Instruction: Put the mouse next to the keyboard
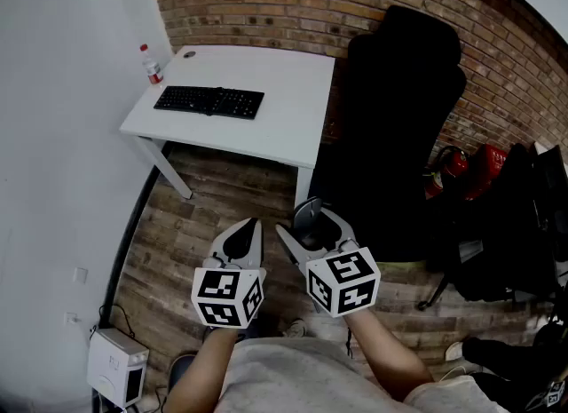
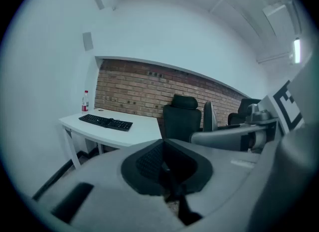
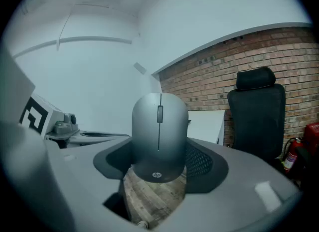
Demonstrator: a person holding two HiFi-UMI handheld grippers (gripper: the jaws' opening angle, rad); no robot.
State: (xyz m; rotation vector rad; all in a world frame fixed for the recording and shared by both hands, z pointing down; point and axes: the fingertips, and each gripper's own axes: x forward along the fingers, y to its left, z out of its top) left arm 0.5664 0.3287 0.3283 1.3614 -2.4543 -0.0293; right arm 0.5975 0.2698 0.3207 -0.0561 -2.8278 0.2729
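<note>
The right gripper [image 1: 316, 239] was clamped on the mouse [image 3: 159, 135] — the grey body stood up between the two pads, its scroll wheel facing the camera and its nose pointing away along the jaws. The left gripper [image 2: 167, 167] held nothing; its jaws were closed together. Both grippers hung side by side, close to each other, over the wooden floor [image 1: 195, 225]. The keyboard [image 1: 209, 100] lay well ahead of both pairs of jaws and off to their left, on the white desk [image 1: 284, 91], far from the mouse. A bottle [image 1: 152, 65] stood at the desk's far left corner, beyond the keyboard. A black chair [image 1: 399, 118] stood ahead of the right jaws and to their right — just beside the desk's end.
</note>
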